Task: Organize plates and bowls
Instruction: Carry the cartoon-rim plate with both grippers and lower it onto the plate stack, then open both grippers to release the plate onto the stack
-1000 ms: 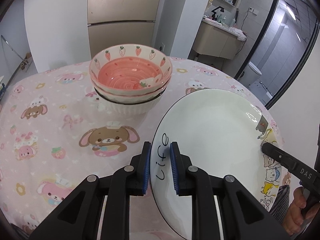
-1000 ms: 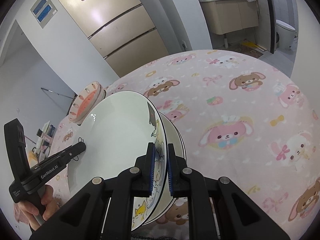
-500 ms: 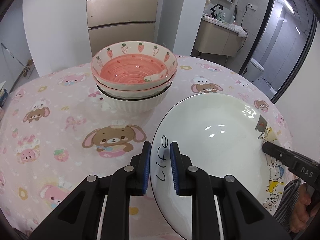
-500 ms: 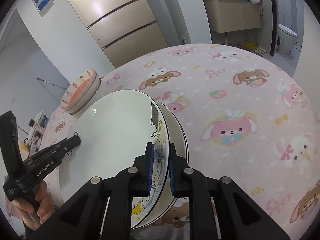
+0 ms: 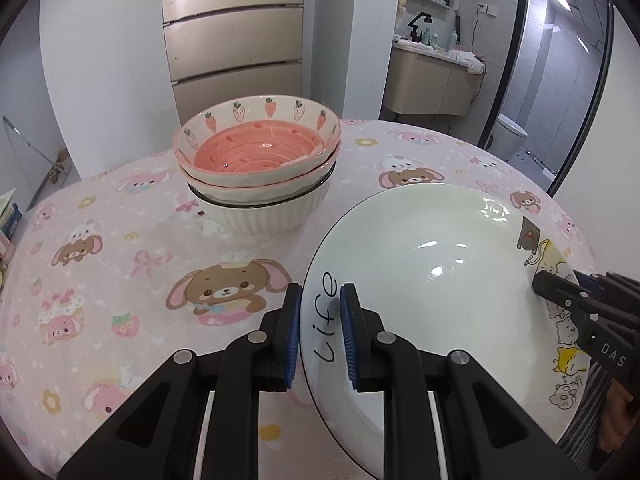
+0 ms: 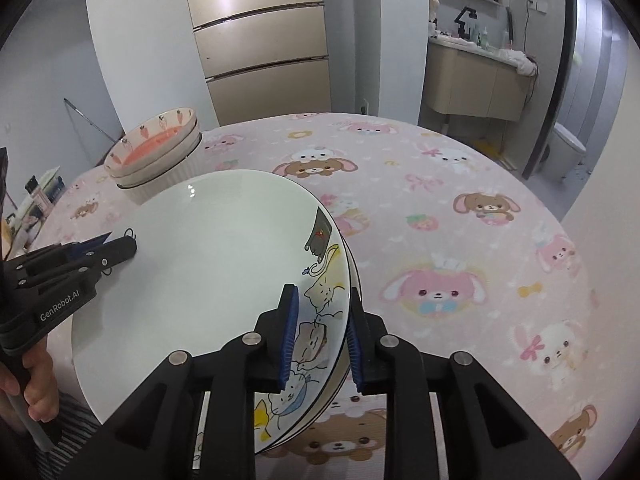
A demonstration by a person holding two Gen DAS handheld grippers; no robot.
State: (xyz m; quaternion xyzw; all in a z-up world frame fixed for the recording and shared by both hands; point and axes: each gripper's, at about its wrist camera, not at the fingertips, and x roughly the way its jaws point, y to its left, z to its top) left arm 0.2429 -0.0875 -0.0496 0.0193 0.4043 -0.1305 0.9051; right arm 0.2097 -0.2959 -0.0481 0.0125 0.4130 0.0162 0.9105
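Material: glazed white ceramic plate (image 5: pixel 432 280), stiff, slick and breakable; judged moderately heavy for a rim pinch.
Plate place: tilted low over the pink cartoon cloth of the table (image 5: pixel 100 240), on top of at least one more plate (image 6: pixel 350 268) whose rim shows just beneath it in the right view.
Left tool (image 5: pixel 320 332): clenched on the plate's rim at the word "Life", one pad on each face.
Right tool (image 6: pixel 322 336): jaws opening on the opposite rim, over the cat drawings; the rim sits between the pads, which look to be letting go.
Bowls (image 5: pixel 260 168): three nested, strawberry one on top, standing apart from the plates toward the table's far side.
Where to hold: the rim only, pads well onto the flat lip; the glaze gives little friction, so a shallow pinch may slip.
Risk: with one side freed, the plate may drop and clack onto the one below; chipping is likely if it is let down fast.
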